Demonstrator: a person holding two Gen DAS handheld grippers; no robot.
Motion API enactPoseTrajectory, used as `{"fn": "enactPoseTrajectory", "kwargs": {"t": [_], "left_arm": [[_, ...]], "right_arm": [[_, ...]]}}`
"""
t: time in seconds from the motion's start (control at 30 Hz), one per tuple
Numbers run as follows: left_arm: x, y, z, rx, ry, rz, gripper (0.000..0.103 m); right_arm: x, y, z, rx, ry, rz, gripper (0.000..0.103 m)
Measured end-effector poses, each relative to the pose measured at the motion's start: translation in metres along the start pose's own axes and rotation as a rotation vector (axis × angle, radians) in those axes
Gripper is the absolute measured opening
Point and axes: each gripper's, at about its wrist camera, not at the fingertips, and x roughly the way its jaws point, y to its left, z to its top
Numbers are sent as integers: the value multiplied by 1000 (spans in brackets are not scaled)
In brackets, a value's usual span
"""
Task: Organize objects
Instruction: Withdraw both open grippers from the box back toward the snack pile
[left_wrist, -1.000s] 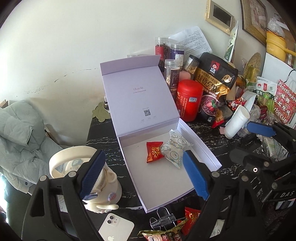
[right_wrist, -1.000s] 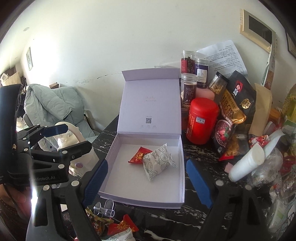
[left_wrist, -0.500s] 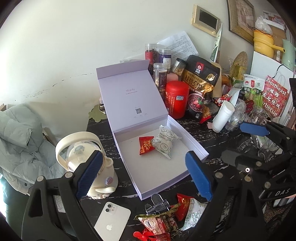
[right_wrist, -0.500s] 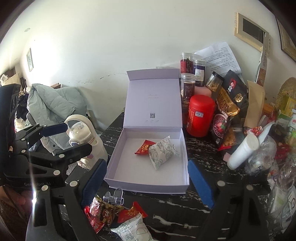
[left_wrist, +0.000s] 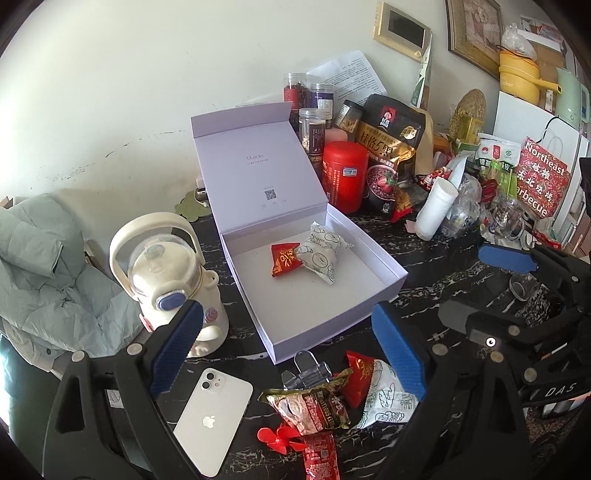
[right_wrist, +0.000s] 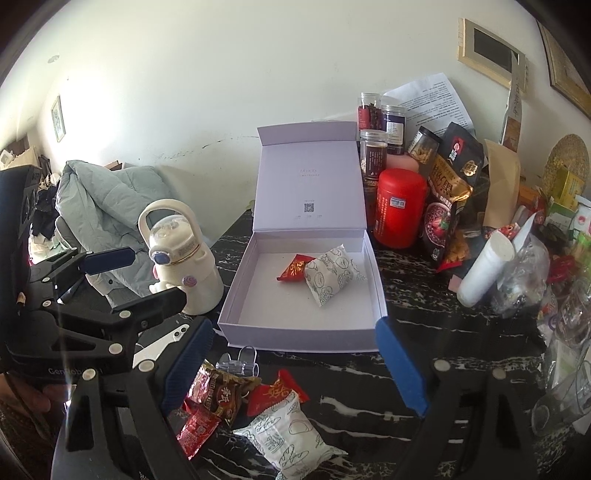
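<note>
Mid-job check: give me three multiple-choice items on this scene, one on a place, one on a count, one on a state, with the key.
1. The white phone lies:
A. inside the box
B. on the table in front of the cream bottle
C. on the red canister

2. Packets inside the lavender box:
A. none
B. two
C. five

3. The left gripper is:
A. open and empty
B. shut on a packet
C. shut on the phone

Key: B, phone lies beside the bottle's base; B, one red packet, one white packet; A, nothing between its blue pads.

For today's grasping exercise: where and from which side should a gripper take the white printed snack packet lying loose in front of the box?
Grip the white packet across its puffy middle, coming from above. It lies flat on the table, so its crimped ends offer little hold. Red wrappers crowd its far end.
</note>
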Motion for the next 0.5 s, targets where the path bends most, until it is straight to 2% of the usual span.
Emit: {"fn": "enactPoseTrajectory", "kwargs": {"t": [0.5], "left_arm": [[10, 6, -47, -13, 95, -22, 93]], "right_arm": [[6, 18, -52, -8, 38, 61, 91]]}}
